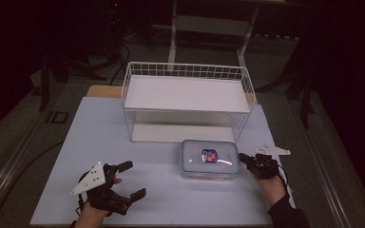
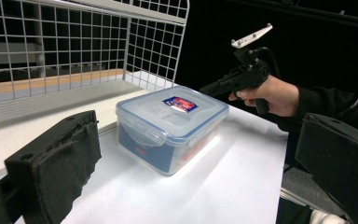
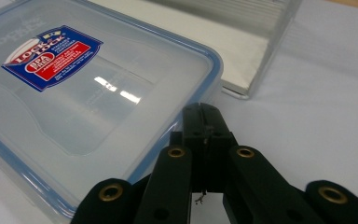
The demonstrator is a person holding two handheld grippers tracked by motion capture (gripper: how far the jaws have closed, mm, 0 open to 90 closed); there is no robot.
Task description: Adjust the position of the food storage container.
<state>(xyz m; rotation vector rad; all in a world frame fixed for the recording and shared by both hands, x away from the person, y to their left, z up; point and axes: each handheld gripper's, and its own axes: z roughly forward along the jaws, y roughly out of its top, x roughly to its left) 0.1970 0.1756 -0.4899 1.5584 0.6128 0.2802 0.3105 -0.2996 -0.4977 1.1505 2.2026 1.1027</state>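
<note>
- I am working on the clear lidded container [image 1: 210, 160], which is sitting on the white table [image 1: 90, 142] just in front of the wire basket [image 1: 185, 102], its long side running along the basket's front.
- The container's lid [image 3: 74, 88] is lying flat, and a red and blue label [image 1: 208, 156] is showing near the lid's middle.
- I am holding the right gripper [image 1: 246, 159] at the container's right end, its 2 jaws pressed together with nothing between them; in the right gripper view [image 3: 204, 122] the closed tips are sitting right at the lid's blue-edged corner, and I cannot tell whether they are touching it.
- I am keeping the left gripper [image 1: 131, 179] well to the left of the container and nearer to me, with its jaws spread wide and gripping nothing.
- My judgement: the step in hand is working at the container's right end, likely the latch there. I should be nudging with the closed tips low and slowly so the box is not sliding toward the basket, and bringing the left gripper in to steady the far end.
- The left gripper view is giving me the container's side wall and front clip [image 2: 142, 133], plus the hand [image 2: 272, 95] on the right gripper [image 2: 209, 89].
- The high view is giving me the gap between container and basket.
</note>
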